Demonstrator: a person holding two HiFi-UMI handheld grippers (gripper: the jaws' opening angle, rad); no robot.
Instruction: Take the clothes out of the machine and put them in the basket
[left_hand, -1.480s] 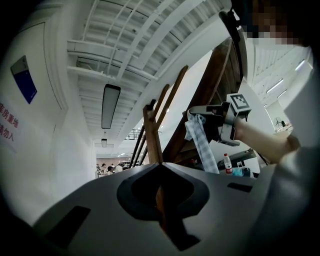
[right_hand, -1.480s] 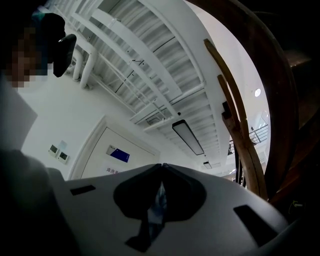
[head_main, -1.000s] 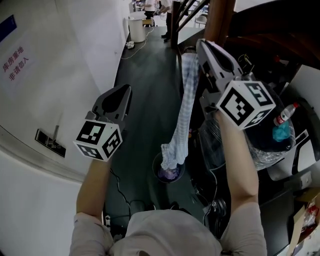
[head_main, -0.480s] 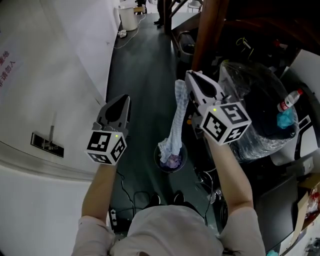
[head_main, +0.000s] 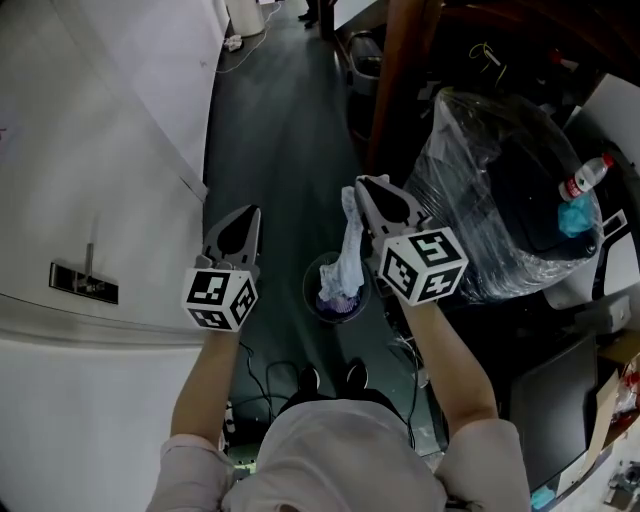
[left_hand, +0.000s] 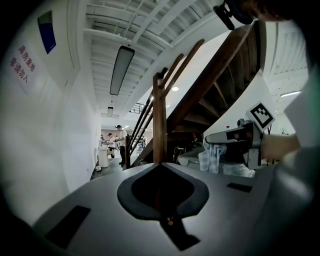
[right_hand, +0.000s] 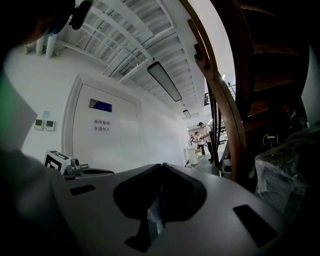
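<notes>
Head camera sits above the person's shoulders and looks steeply down: left gripper (head_main: 246, 218) and right gripper (head_main: 366, 190) close below it, dark floor (head_main: 280, 130) farther off. Each gripper camera rides just behind its own jaws and looks level along them, both down the same corridor toward the wooden stair post (left_hand: 159, 120) and a distant white bin (left_hand: 103, 156). They overlap — the left gripper view catches the right gripper at its right edge, the right gripper view catches the left one low at its left edge.
</notes>
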